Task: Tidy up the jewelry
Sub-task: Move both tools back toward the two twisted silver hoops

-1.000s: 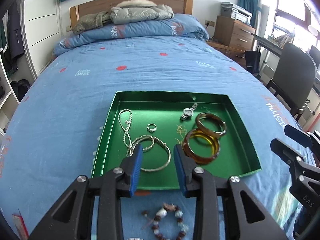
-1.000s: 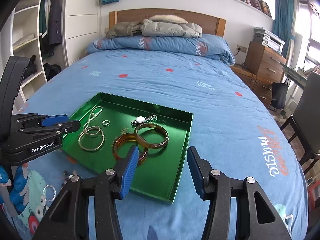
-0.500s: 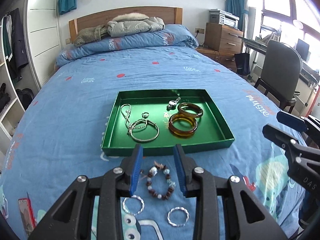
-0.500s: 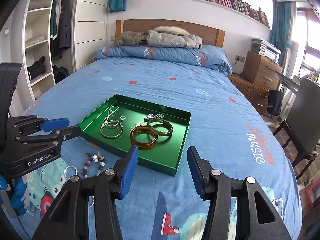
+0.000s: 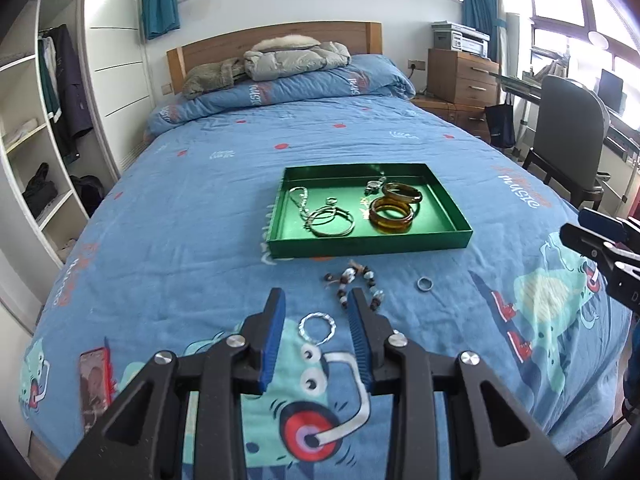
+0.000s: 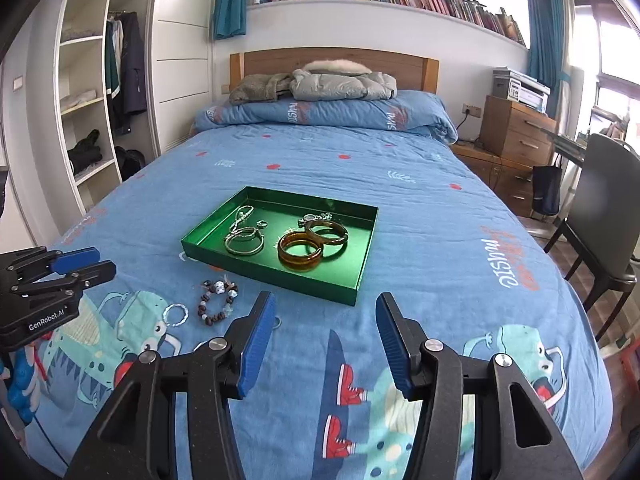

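Jewelry is split between the green tray point(image 5: 368, 245) and the bed point(image 5: 180, 240) in front of it. In the tray I see a chain point(image 5: 301, 200) at the left, a small ring point(image 5: 331, 201) beside it, thin silver bangles point(image 5: 332, 222) toward the near wall, a watch point(image 5: 374, 187) at the back, and two amber bangles point(image 5: 394, 215), one leaning on the other.

On the bed, just in front of the tray, lies a bead bracelet point(image 5: 354, 285). Right of it sits a small silver ring point(image 5: 424, 283), and nearer to me a twisted silver hoop point(image 5: 318, 328).

My left gripper point(image 5: 316, 308) hangs above the bed with its jaws partly open and nothing between the pads; the hoop shows through the gap, lying on the cover below. Its right finger point(image 5: 360, 320) overlaps the near beads of the bracelet in view, though I can't say whether it touches them.

My right gripper point(image 6: 325, 312) is also partly open and empty, a bit wider than the left, hovering over the bedcover near the tray's closest corner. From its camera the left gripper point(image 6: 86, 264) appears at the left edge, near the hoop point(image 6: 175, 315) and bracelet point(image 6: 218, 300). A red phone point(image 5: 94, 380) lies on the bed at my far left.
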{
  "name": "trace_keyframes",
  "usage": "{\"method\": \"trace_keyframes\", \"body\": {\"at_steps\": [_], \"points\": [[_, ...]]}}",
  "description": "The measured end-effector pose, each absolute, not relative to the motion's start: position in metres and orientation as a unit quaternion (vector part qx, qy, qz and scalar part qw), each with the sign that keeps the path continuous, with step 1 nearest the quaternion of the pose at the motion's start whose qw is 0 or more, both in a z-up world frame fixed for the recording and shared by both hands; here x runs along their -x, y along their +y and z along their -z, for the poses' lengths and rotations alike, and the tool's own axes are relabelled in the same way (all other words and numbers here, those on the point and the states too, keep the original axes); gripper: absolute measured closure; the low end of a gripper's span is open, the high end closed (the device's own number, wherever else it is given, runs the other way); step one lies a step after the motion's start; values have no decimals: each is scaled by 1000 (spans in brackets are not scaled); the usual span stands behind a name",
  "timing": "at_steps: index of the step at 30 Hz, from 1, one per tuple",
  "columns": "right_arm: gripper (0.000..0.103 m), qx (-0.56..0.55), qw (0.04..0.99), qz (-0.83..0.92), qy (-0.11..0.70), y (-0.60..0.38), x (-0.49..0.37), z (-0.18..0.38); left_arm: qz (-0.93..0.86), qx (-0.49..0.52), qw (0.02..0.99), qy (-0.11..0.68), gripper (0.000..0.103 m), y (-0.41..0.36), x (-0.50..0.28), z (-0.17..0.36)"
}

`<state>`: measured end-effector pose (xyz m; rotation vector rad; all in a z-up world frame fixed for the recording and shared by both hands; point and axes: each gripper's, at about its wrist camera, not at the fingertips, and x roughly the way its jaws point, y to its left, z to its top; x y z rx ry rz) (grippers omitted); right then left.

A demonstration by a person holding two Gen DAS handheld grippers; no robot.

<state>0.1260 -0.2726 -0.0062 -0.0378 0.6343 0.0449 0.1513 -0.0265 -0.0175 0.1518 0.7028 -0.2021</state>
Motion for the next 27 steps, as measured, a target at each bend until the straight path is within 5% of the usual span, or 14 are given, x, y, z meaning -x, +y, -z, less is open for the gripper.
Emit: {"method": "trace_keyframes", "body": {"at_steps": [23,27], "points": [[52,-10,935,-82,346,-252,-91,57,101,-24,907,408,72,9,-125,75],[59,-7,925,-110,363,-239,-107,78,106,-18,898,427,72,15,-145,95]]}}
